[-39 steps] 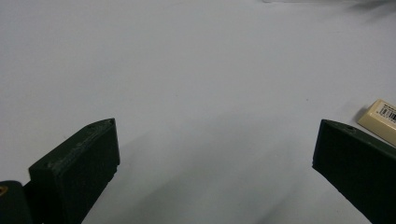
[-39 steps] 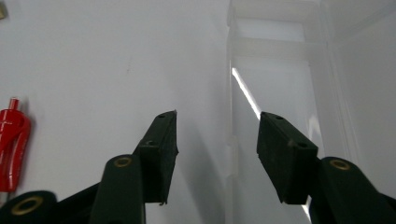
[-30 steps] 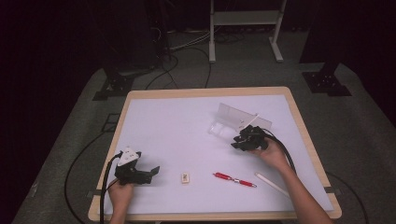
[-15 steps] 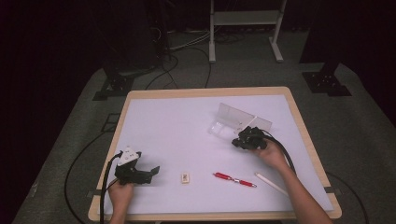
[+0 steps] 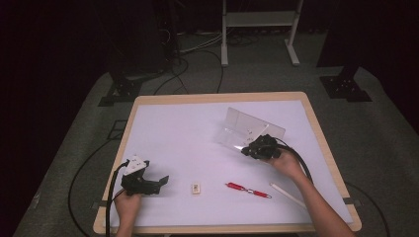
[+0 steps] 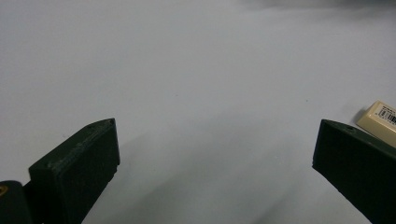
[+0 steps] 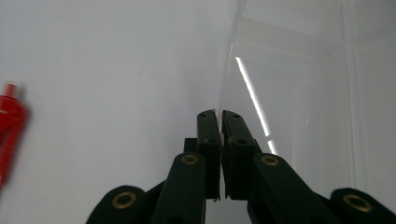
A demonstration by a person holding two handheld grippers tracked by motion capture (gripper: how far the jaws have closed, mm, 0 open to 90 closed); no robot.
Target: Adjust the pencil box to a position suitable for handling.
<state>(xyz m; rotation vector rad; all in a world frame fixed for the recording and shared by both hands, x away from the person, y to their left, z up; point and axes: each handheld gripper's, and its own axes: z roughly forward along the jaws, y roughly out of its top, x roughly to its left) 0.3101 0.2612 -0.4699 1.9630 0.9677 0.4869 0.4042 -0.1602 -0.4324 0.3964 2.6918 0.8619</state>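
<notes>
1. the right gripper (image 5: 255, 148) sits at about 3 o'clock on the white-topped wooden counter (image 5: 178, 128). its fingers have just been closing and now stand pressed together on the thin near edge of the clear, hinged plastic case (image 5: 249, 129).
2. in the right gripper view, that clear edge runs up from between the two black fingers (image 7: 208, 135) toward 12 o'clock. the case's open panels spread away to the 1 and 2 o'clock side.
3. in the high view, the case lies open just beyond the right gripper, toward 11 o'clock from the hand. its long axis runs roughly from 10 o'clock to 4 o'clock across the counter, and one panel stands tilted up behind the other.
4. the relation that matters: the pinched edge is the near flap, and the hinge line lies farther off toward 12 o'clock. by my judgement, any swing of that flap has to turn about that far line, up and away from the hand.
5. the left gripper (image 5: 159, 180) rests at about 7 o'clock on the counter, well apart from the case. its fingers stand wide open with nothing between them.
6. a small cream rectangular eraser (image 6: 379, 116) lies just past its right-hand finger.
7. a red pen (image 5: 248, 190) and a white stick (image 5: 287, 195) lie near 5 o'clock, closer to the right hand, both untouched.
8. the right hand is by far the nearer one to the case.
</notes>
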